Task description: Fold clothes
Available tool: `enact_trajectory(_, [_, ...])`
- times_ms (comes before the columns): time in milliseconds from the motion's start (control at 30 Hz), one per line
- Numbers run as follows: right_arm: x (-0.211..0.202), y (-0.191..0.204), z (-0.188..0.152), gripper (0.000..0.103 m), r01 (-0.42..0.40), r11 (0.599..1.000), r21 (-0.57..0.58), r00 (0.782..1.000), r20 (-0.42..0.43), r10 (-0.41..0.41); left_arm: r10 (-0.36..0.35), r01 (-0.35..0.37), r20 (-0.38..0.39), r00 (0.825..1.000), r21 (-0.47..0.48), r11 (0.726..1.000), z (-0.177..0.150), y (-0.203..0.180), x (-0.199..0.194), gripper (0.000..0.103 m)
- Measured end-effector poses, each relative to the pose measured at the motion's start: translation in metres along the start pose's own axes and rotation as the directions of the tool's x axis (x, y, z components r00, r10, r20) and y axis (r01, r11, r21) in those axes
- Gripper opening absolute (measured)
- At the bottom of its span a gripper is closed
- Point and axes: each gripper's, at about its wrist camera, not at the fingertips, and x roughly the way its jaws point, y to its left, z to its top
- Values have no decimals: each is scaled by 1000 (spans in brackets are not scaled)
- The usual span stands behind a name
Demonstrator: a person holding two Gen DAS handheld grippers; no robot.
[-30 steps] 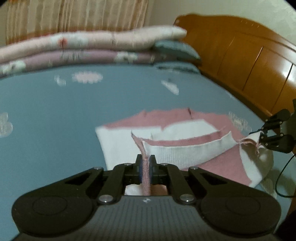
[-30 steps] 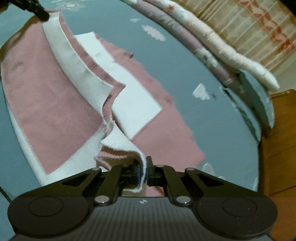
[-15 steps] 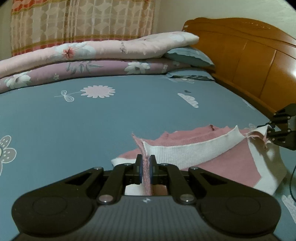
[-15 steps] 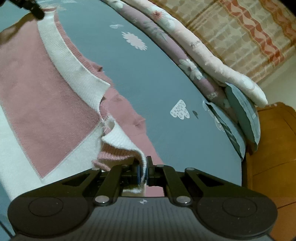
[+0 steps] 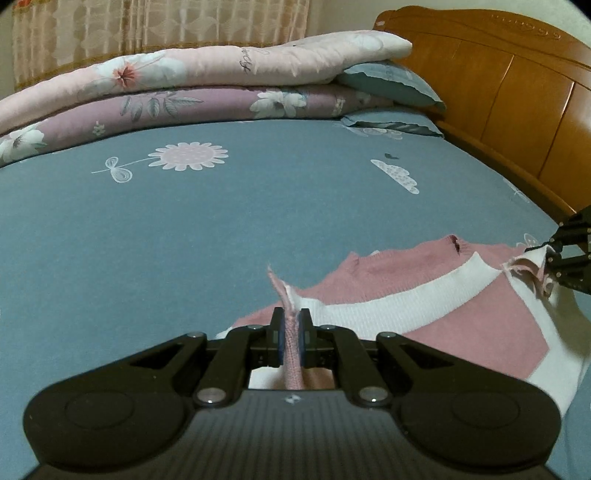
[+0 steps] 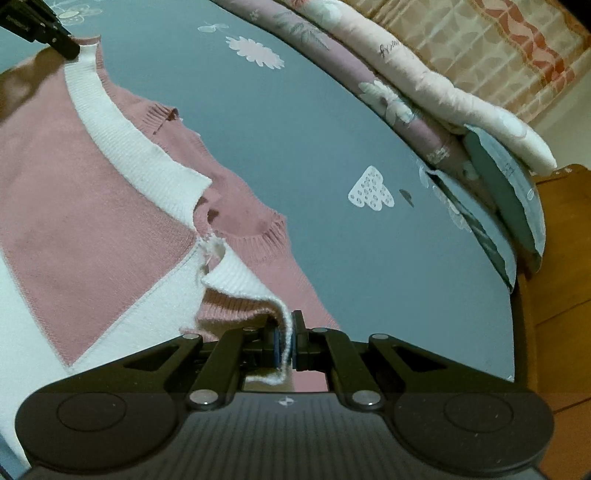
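- My left hand-held gripper (image 5: 290,334) is pressed together on a pink corner of the sweater (image 5: 461,325); a thin fold of knit stands up between the blue pads.
- My right hand-held gripper (image 6: 284,341) is likewise pinching the sweater, here on a white ribbed edge that curls over and runs down between the pads.
- In the left wrist view the right hand-held gripper shows at the far right edge, with the sweater's other frayed corner at its tip.
- In the right wrist view the left hand-held gripper shows at the top left corner, right at the end of the white ribbed band (image 6: 129,147).
- That white band runs between the two grippers, lifted off the layer below.
- The pink and white sweater lies on the bed, on the blue sheet (image 5: 184,240), at the near right in the left view, near the headboard side.
- A pink lower layer with a ribbed cuff (image 6: 266,243) lies flat on the sheet just past the lifted band.
- Farther off, the sheet shows a printed daisy (image 5: 188,157) and a white cloud print (image 5: 397,175).
- At the far edge of the bed lies a stack of folded floral quilts (image 5: 207,85), pink on top of mauve, with blue-grey pillows (image 5: 388,83) at its right end.
- The wooden headboard (image 5: 498,85) stands along the right side, and a patterned curtain (image 5: 147,26) hangs behind the quilts.
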Motion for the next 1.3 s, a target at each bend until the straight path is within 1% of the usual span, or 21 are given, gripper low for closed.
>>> enact_trajectory(100, [3,-3,0,6,-14,1000,21,1000,-6,14,2,-2,-2,1000,5,1000,1,2,3,5])
enact_trajectory(233, [17,-5,-4,6,-36,997,61,999,-17,37,10,-10,-20,1000,-11,1000,-1,5,14,6])
enact_trajectory(267, [21,-6,-5,10,-38,996,83,999,-23,40,27,-27,-22,999,-14,1000,-3,6,18,11])
enact_trajectory(333, [27,-9,-8,18,-52,988,148,998,-26,56,48,-50,-45,998,-53,997,-6,12,24,10])
enact_trajectory(400, [25,-14,-13,20,-75,974,212,997,-12,80,59,-66,-65,996,-95,993,-9,18,25,12])
enact_trajectory(467, [14,-22,-19,40,-88,959,270,996,4,90,69,-75,-62,996,-110,991,-13,20,18,13])
enact_trajectory(500, [8,-25,-23,44,-94,951,295,995,15,94,74,-80,-55,996,-109,991,-14,20,10,17])
enact_trajectory(533, [-2,-28,-29,48,-102,942,319,995,29,98,83,-88,-47,995,-107,990,-16,18,1,19])
enact_trajectory(600, [-23,-32,-44,49,-118,920,374,993,57,104,88,-91,-29,996,-103,991,-20,12,-19,24])
enact_trajectory(667, [-41,-33,-60,51,-127,894,431,992,72,106,72,-73,-13,997,-98,993,-27,1,-40,25])
enact_trajectory(733, [-53,-30,-77,51,-143,866,479,990,86,116,26,-26,-3,1000,-88,996,-35,-16,-55,30])
enact_trajectory(767, [-57,-28,-86,51,-153,852,501,988,93,123,-5,4,-1,1000,-86,996,-40,-26,-59,35])
enact_trajectory(800, [-60,-26,-93,51,-154,843,515,988,97,122,-34,33,-5,999,-85,996,-45,-35,-61,36])
enact_trajectory(867, [-56,-22,-99,50,-139,845,517,990,82,113,-82,79,-22,996,-83,993,-52,-51,-60,36])
enact_trajectory(933, [-49,-22,-98,49,-140,845,515,990,95,106,-86,84,-41,995,-59,995,-58,-68,-56,36])
enact_trajectory(1000, [-36,-26,-91,49,-135,842,522,990,93,102,-80,78,-62,995,-39,996,-62,-78,-50,36])
enact_trajectory(1100, [-18,-38,-87,47,-118,825,553,993,75,91,-69,65,-77,995,-46,997,-67,-82,-45,36])
enact_trajectory(1167, [-10,-49,-92,34,-119,797,592,993,63,102,-21,16,-96,995,-55,998,-73,-76,-44,36])
enact_trajectory(1200, [-8,-55,-96,31,-124,779,615,992,60,110,9,-15,-110,994,-59,998,-75,-73,-44,36])
enact_trajectory(1267, [-8,-66,-108,21,-146,728,669,988,69,135,68,-79,-139,988,-74,994,-79,-64,-45,36])
enact_trajectory(1300, [-9,-70,-114,20,-161,702,694,986,78,149,62,-74,-134,989,-84,994,-79,-61,-47,36])
